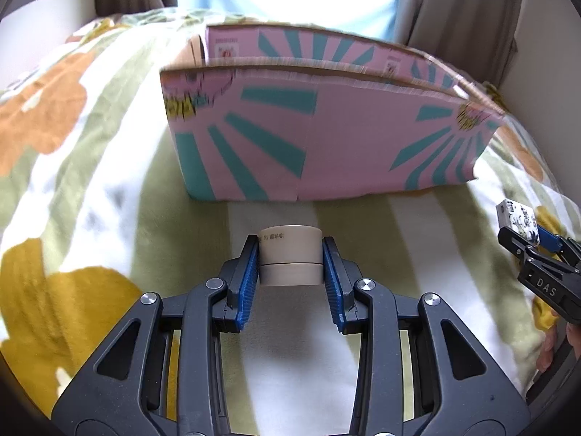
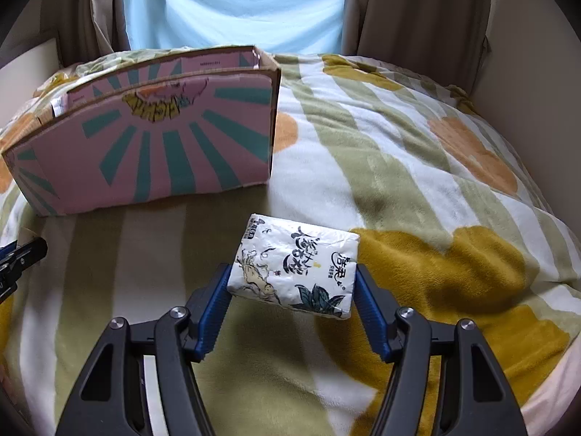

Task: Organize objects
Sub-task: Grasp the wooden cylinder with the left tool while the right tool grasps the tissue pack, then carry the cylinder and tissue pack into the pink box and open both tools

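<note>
My left gripper (image 1: 290, 254) is shut on a beige round jar (image 1: 290, 259) and holds it just above the blanket, in front of the pink cardboard box (image 1: 319, 145). My right gripper (image 2: 293, 272) is shut on a white tissue pack (image 2: 296, 270) with dark printed leaves and lettering, held above the blanket to the right of the box (image 2: 145, 152). The right gripper with the pack (image 1: 517, 221) shows at the right edge of the left wrist view. The left gripper's tip (image 2: 25, 252) shows at the left edge of the right wrist view. The box is open at the top; its inside is hidden.
A soft blanket (image 2: 417, 189) with green stripes and orange and yellow flowers covers the bed. Brown curtains (image 2: 417, 11) and a pale blue sheer (image 2: 236, 3) hang behind the bed. A white wall (image 1: 40, 21) stands at the far left.
</note>
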{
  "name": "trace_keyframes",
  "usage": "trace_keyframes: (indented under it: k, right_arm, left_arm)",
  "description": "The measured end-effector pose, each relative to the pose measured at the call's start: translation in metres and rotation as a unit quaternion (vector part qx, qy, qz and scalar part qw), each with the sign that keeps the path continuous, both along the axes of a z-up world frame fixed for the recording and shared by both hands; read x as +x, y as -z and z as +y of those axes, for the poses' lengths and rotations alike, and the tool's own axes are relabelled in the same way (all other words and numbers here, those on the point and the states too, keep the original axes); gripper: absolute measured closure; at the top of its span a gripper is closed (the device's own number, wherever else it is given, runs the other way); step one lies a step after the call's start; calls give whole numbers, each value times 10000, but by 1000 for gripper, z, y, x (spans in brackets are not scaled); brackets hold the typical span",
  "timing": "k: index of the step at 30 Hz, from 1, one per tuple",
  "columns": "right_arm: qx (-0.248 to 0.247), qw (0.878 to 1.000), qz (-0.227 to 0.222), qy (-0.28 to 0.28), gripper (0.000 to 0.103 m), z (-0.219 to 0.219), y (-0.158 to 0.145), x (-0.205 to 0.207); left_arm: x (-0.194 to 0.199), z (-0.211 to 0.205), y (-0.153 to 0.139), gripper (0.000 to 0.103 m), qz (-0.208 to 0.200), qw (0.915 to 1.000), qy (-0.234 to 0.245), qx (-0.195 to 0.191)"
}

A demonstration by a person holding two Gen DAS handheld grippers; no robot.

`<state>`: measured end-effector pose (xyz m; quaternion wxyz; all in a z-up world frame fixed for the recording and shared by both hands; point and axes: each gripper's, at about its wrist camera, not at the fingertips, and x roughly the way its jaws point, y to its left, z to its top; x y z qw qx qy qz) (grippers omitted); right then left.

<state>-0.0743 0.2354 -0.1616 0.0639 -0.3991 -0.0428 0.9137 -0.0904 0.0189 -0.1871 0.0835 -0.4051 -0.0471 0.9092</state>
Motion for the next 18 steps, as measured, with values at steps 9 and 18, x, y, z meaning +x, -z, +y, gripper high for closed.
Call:
trace_keyframes:
  k: [9, 18]
  right_arm:
    - [-267, 9992, 303, -58, 42, 5, -45, 10]
    - [-84, 9951, 884, -437, 42, -5, -114, 7]
  left_arm:
    - [4, -11, -61, 72, 482, 9988, 26, 21]
    - [8, -20, -140, 72, 1062, 9939, 291, 23]
